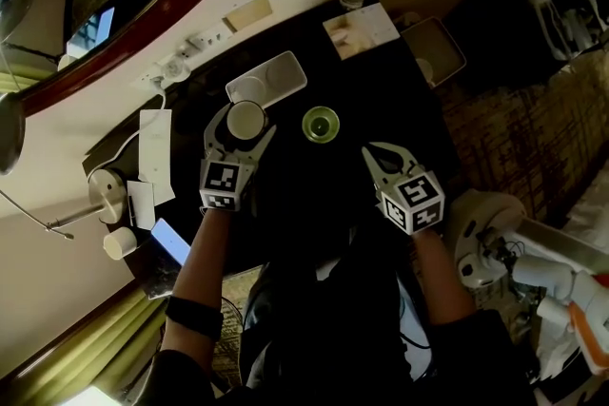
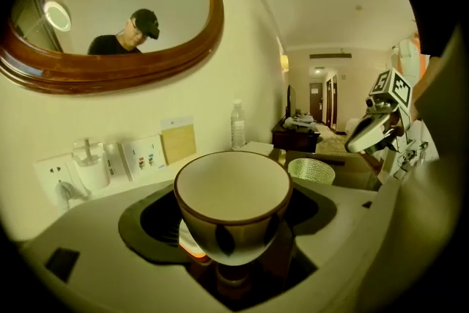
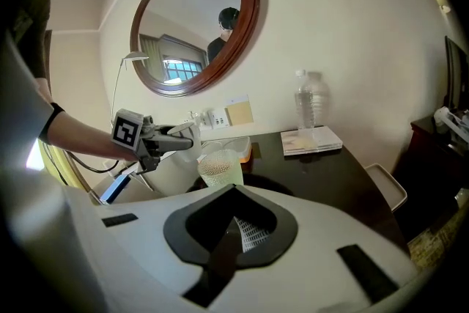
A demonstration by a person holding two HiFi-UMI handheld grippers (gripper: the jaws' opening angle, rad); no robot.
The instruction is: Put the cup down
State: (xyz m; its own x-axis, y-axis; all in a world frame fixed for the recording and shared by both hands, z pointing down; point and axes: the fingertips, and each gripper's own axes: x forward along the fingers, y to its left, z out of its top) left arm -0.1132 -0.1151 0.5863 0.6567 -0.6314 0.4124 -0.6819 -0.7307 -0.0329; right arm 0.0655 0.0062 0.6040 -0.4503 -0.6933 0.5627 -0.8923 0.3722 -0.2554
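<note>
L gripper (image 1: 245,116) is clamping the cup (image 2: 233,190) just left of the glass (image 1: 321,124), jaws wide round it. R gripper (image 1: 373,152) is hovering near the glass's right, jaws together, empty. L forearm (image 1: 205,261) and R forearm (image 1: 442,276) are stretching toward the glass.

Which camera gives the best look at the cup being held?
The left gripper view: the cup fills the middle of the picture, showing its pale inside, brown rim and dark markings. The head view shows only its round top from above; the right gripper view shows it small and distant.
</note>
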